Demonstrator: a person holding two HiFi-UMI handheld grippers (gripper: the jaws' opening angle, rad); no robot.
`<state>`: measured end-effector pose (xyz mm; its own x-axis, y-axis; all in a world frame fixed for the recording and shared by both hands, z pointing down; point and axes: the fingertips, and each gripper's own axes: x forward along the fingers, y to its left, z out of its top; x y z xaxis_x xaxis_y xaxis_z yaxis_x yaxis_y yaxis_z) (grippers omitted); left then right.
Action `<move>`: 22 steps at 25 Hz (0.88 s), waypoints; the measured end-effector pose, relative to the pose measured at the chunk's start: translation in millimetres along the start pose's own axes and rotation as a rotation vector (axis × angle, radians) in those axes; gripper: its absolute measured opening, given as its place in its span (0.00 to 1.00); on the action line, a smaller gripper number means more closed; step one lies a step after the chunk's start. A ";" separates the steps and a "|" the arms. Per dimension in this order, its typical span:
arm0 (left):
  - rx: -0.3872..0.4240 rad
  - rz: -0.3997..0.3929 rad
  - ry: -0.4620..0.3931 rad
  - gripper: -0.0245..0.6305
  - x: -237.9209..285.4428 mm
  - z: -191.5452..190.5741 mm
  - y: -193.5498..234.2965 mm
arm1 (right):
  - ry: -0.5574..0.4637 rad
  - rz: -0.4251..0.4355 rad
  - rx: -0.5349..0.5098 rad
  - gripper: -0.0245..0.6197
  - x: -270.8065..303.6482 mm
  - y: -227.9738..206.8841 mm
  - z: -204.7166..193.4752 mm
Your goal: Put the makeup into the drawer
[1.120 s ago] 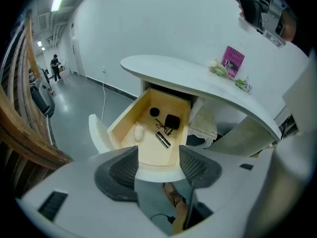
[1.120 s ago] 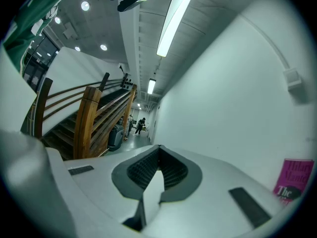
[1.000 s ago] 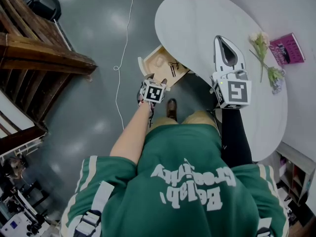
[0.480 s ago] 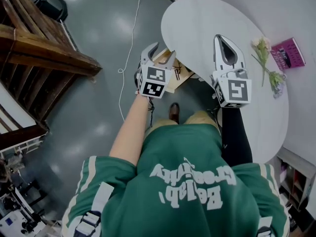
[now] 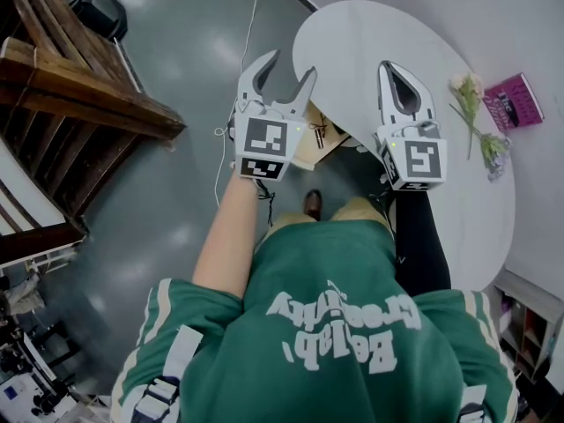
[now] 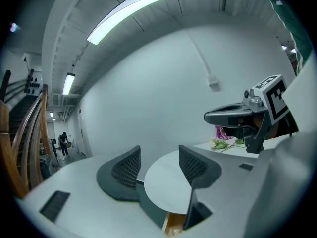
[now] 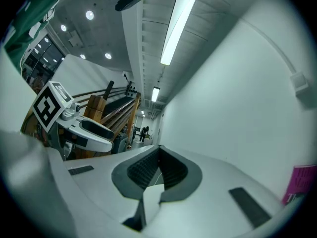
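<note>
While the person in the green shirt stands at its near edge, the white oval counter fills the upper right. A wooden drawer hangs open under its left edge. The left gripper hovers just left of the counter, above the drawer, fingers spread apart and empty. The right gripper hangs over the counter, fingers pressed together on nothing. Flowers and a pink book lie at its far right. Small dark makeup pieces seem to lie inside the drawer.

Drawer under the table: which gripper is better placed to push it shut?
Left, probably: the left gripper, open, hangs near the open drawer; the right gripper, shut, sits over the table.
</note>
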<state>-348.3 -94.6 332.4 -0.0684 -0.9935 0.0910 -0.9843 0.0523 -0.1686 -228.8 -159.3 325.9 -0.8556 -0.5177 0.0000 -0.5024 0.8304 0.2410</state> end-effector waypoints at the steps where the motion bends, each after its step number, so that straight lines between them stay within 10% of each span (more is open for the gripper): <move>1: 0.000 0.000 0.000 0.43 -0.1 -0.7 -0.1 | 0.002 0.000 0.000 0.05 0.5 0.1 -0.1; 4: 0.002 0.024 -0.005 0.35 -1.8 -2.4 2.9 | 0.008 0.003 0.001 0.05 0.6 0.0 -1.1; 6: -0.006 0.066 -0.016 0.06 -4.6 -1.7 10.1 | 0.015 0.006 0.000 0.05 0.0 -0.4 -2.2; 22: -0.003 0.114 -0.030 0.06 -9.6 -2.7 13.1 | 0.017 0.016 0.012 0.05 -3.4 -1.7 -6.5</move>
<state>-360.9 -84.0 332.0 -0.1754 -0.9836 0.0423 -0.9708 0.1657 -0.1733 -224.3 -160.2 331.8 -0.8614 -0.5076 0.0201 -0.4903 0.8410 0.2289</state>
